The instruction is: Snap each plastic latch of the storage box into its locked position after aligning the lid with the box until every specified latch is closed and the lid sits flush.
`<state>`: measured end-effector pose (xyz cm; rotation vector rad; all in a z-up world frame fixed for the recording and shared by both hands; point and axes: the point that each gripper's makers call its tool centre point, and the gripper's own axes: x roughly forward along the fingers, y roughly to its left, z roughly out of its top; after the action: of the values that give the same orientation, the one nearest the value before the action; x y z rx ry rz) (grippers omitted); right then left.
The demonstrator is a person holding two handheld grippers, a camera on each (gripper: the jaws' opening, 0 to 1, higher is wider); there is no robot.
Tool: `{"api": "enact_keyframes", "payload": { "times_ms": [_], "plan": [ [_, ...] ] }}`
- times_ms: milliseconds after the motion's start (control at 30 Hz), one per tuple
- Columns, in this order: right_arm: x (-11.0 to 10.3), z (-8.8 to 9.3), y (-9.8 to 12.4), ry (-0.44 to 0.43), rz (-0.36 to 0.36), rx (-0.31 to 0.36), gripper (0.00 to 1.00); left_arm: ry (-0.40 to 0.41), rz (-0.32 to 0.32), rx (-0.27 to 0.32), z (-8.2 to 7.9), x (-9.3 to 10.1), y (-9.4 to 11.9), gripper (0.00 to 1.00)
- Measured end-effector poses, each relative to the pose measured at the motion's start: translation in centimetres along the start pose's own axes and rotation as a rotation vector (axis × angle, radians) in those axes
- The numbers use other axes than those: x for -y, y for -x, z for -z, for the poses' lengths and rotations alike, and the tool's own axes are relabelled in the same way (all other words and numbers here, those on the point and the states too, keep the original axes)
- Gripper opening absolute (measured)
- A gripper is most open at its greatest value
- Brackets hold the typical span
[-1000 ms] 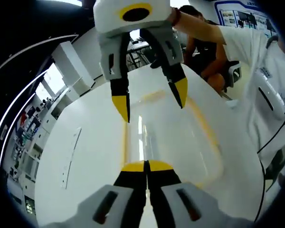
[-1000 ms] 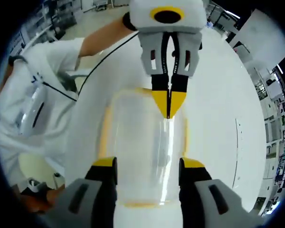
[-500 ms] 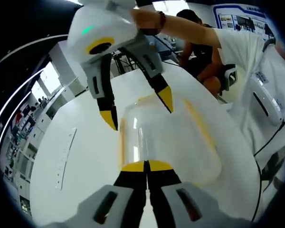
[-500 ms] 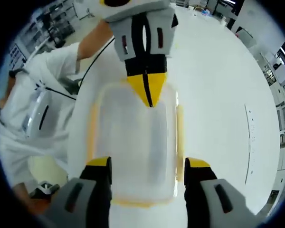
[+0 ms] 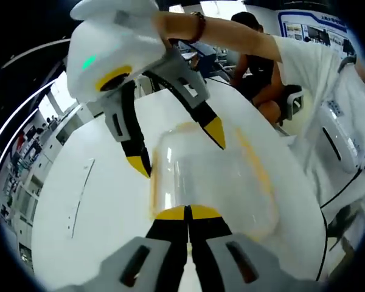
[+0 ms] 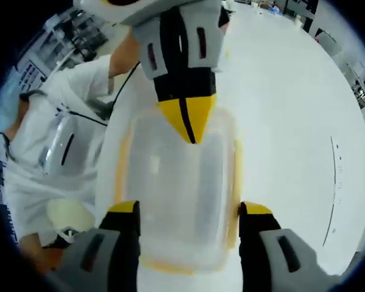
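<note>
The closed, empty left gripper [image 5: 187, 212] steadies one end of the storage box [image 6: 182, 188], near the table [image 6: 292, 121] edge. The right gripper [image 6: 188, 210] spreads wide across the opposite end, holding nothing, likely to seat the lid.

You are working in a laboratory or open-plan workroom. A broad white table [image 5: 91, 201] stands amid shelving racks [image 6: 79, 36] and a wall poster [image 5: 307, 24], while a second person [image 5: 261, 67] sits on a chair behind.
</note>
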<state>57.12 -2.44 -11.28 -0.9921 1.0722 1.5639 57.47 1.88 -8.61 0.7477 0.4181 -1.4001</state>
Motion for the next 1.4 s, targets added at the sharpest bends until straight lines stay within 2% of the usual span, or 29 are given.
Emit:
{"api": "enact_keyframes", "payload": {
  "times_ms": [67, 200, 267, 367, 567, 667, 800, 1300, 1333, 1400],
  "plan": [
    [-0.2, -0.3, -0.5, -0.043, -0.025, 0.013, 0.71, 0.006, 0.002, 0.002, 0.0, 0.0, 0.0, 0.0],
    [-0.3, -0.3, -0.6, -0.037, -0.036, 0.001, 0.72, -0.001, -0.014, 0.017, 0.1, 0.3, 0.2, 0.0],
    [-0.3, -0.3, -0.5, -0.038, -0.031, 0.002, 0.72, 0.009, -0.014, 0.02, 0.1, 0.5, 0.3, 0.0],
    [-0.6, -0.5, -0.3, -0.029, 0.003, -0.006, 0.72, 0.039, 0.046, 0.063, -0.2, 2.1, 0.4, 0.0],
    [-0.6, -0.6, -0.3, -0.025, 0.021, -0.026, 0.74, 0.033, 0.053, 0.045, -0.1, 3.2, 0.7, 0.0],
    [-0.9, -0.6, -0.6, -0.024, 0.026, -0.043, 0.83, 0.02, 0.044, 0.048, 0.0, 3.0, 0.7, 0.0],
    [-1.1, -0.5, -0.8, -0.022, 0.029, -0.075, 0.83, 0.032, 0.053, 0.063, 0.0, 2.7, 0.7, 0.0],
    [-1.0, -0.4, -1.1, -0.02, -0.003, -0.07, 0.82, 0.035, 0.036, 0.105, -0.1, 2.8, 0.5, 0.0],
    [-1.0, -0.4, -1.1, -0.021, -0.004, -0.069, 0.82, 0.03, 0.036, 0.095, -0.1, 2.6, 0.5, 0.0],
    [-1.0, -0.4, -1.1, -0.021, -0.004, -0.069, 0.82, 0.005, -0.01, 0.028, 0.5, 1.1, 0.5, 0.0]
  ]
}}
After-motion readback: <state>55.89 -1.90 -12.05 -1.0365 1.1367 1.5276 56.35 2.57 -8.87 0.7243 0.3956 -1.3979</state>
